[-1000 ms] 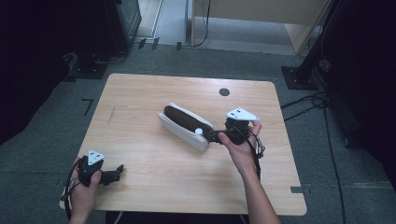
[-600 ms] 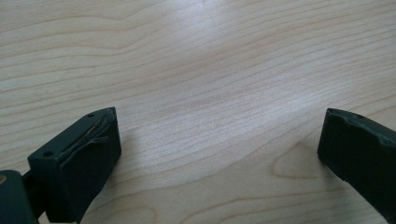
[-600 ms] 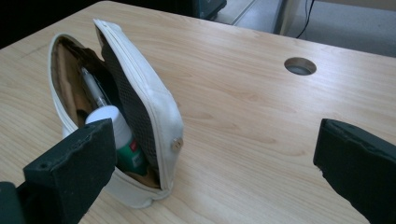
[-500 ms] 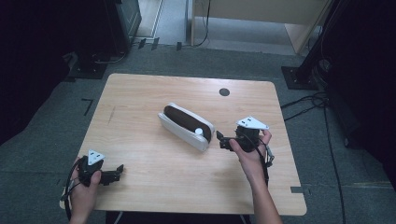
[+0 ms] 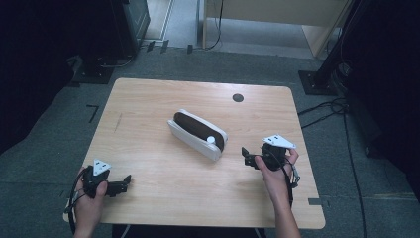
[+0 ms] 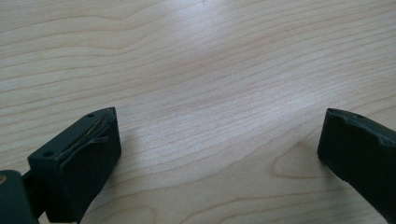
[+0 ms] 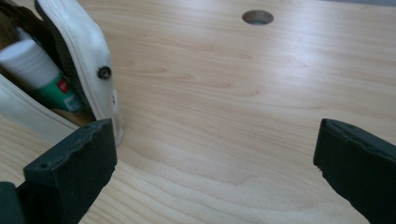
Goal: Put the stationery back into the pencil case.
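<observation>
From above, the white pouch [image 5: 198,134] lies near the middle of the tabletop [image 5: 148,104], set aslant with its dark inside showing and a small white cap at the end nearer the right tongs [image 5: 244,156]. Those tongs sit just off that end, towards the right edge, apart from the pouch, held in the person's right hand [image 5: 275,161] with the forearm coming up from the near edge. The left tongs [image 5: 126,182] rest close to the near left corner, well apart from the pouch, gripped by the left hand [image 5: 91,184] and pointing towards the right edge. In the left gripper view, the jaws stand wide apart over bare wood grain, holding nothing. In the right gripper view, the jaws are likewise spread wide and empty; the pouch [image 7: 88,56] lies just beyond the left jaw, its open mouth showing a white-capped tube [image 7: 39,70] with a green label, and a round hole [image 7: 258,17] sits farther off in the tabletop.
</observation>
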Demonstrator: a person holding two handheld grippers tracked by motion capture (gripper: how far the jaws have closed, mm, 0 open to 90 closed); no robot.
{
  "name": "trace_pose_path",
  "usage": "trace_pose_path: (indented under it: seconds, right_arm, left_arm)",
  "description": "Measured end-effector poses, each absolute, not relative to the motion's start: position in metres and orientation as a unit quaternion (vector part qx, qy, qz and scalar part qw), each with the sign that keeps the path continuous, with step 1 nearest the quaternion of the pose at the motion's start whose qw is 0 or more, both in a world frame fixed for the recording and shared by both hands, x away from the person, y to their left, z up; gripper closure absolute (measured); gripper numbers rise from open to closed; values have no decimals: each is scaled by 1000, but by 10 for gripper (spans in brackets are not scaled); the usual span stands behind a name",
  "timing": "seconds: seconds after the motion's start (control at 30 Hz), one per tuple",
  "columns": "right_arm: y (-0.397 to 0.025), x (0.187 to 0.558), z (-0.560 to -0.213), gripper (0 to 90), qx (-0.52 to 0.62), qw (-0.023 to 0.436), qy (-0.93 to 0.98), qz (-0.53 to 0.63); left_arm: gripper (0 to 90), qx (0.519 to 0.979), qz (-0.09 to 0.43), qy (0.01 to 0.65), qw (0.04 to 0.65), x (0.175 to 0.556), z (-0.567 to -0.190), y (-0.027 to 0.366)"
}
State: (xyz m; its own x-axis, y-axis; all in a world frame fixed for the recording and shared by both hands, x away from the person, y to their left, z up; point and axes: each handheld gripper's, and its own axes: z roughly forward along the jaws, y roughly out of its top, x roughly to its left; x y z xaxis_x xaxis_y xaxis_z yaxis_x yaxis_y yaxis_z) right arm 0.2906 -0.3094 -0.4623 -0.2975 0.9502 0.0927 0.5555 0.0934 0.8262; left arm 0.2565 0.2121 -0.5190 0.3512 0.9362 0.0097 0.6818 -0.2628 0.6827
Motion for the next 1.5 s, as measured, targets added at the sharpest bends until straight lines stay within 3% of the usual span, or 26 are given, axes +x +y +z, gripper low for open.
trace_pose_path:
  seconds: [1.5]
  right_arm:
    - [-408, 230, -517, 0, 634, 251, 657, 322]
  left_arm:
    - [0, 765, 213, 528, 299, 256, -519, 212]
